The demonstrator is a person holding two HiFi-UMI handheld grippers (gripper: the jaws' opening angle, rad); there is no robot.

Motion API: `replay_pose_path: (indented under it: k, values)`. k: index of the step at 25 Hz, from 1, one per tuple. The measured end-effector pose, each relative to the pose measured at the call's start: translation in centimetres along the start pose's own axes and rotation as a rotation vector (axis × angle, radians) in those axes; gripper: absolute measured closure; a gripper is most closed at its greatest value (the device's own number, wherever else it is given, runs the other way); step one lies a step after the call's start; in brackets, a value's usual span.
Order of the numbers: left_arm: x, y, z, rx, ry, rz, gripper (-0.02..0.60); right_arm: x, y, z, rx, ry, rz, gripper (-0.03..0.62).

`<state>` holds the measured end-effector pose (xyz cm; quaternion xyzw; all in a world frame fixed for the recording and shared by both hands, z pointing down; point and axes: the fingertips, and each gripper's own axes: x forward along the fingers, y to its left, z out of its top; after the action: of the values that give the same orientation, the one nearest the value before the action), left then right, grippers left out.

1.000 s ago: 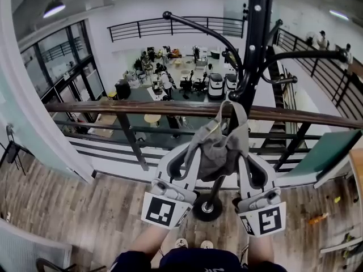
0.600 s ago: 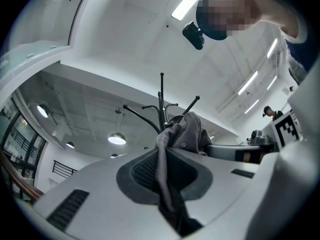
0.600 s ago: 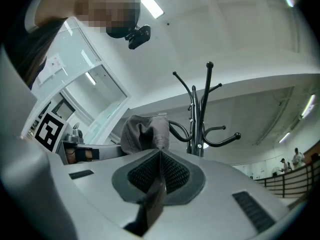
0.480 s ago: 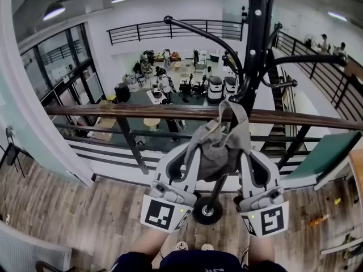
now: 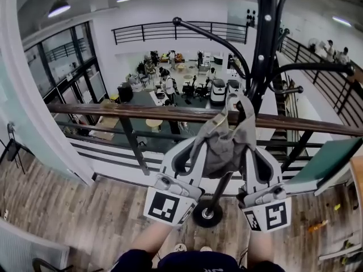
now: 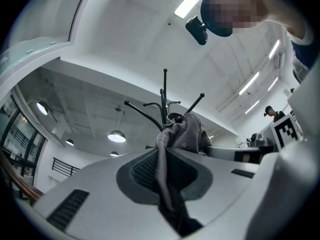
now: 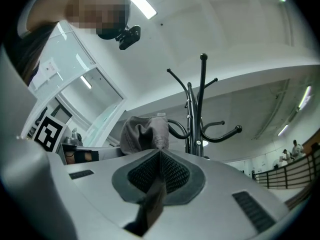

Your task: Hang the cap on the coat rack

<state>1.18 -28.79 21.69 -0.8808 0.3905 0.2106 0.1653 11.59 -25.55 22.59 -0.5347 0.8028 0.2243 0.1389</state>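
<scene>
A black coat rack (image 5: 264,44) is standing straight ahead on the wood-plank floor (image 5: 68,208), its round base (image 5: 207,214) showing between the two claws. Its curved arms are spreading out above, one long arm (image 5: 210,35) reaching up and left. Just behind the rack, a wooden handrail (image 5: 142,113) is running across an indoor balcony. Beyond it a lower hall is lying open, with people and furniture. More people (image 5: 334,51) are standing on the walkway at the right, and a green panel (image 5: 332,157) is leaning in at the right edge.

The grey cap (image 5: 224,143) is hanging bunched between the claws, directly in front of the rack's pole. Its back strap is looping up beside a low hook (image 5: 245,89). Whether the loop is already over that hook cannot be told.

The left claw (image 6: 162,169) is standing narrow, its pads pinching a fold of the cap's grey cloth. The right claw (image 7: 159,171) is almost fully closed, squeezing a thin dark edge or strap of the cap, with the crown bulging beyond its tips. Both are pointing up toward the rack.

Against a second ago, the rack, cap and claws are sitting a little further right in the head view. Both grips and the cap's place against the pole are looking the same.
</scene>
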Motion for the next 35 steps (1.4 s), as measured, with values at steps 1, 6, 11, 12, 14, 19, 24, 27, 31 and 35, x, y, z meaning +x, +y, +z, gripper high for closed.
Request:
replay_pose_path:
  k: [1, 6, 11, 12, 14, 19, 24, 27, 31, 35]
  values:
    - [0.2, 0.0, -0.4, -0.004, 0.005, -0.001, 0.543, 0.1, -0.2, -0.4, 0.007, 0.007, -0.007, 0.577]
    - [1.5, 0.1, -1.5, -0.021, 0.018, -0.005, 0.543, 0.6, -1.5, -1.3, 0.028, 0.018, -0.036, 0.577]
    - [2.8, 0.4, -2.5, -0.053, 0.023, -0.001, 0.543, 1.1, -2.6, -2.4, 0.031, 0.042, -0.054, 0.577]
    - [3.1, 0.4, -2.8, -0.057, 0.027, -0.002, 0.543, 1.1, -2.9, -2.6, 0.032, 0.048, -0.057, 0.577]
    - [3.6, 0.2, -3.3, -0.064, 0.038, -0.01, 0.543, 1.2, -3.5, -2.9, 0.031, 0.06, -0.065, 0.577]
    - [4.7, 0.6, -4.1, -0.066, 0.042, -0.026, 0.543, 1.7, -4.3, -3.8, 0.025, 0.077, -0.079, 0.577]
    - [5.1, 0.7, -5.3, -0.094, 0.081, -0.045, 0.543, 1.9, -4.6, -4.8, 0.031, 0.106, -0.079, 0.576]
    - [4.9, 0.5, -6.5, -0.114, 0.121, -0.058, 0.543, 1.5, -4.7, -6.0, 0.052, 0.139, -0.084, 0.576]
    - [4.7, 0.4, -7.5, -0.12, 0.145, -0.063, 0.541, 1.3, -4.7, -6.9, 0.08, 0.156, -0.088, 0.574]
    - [4.5, -0.1, -7.6, -0.155, 0.131, -0.065, 0.541, 0.7, -4.9, -7.1, 0.116, 0.135, -0.107, 0.567]
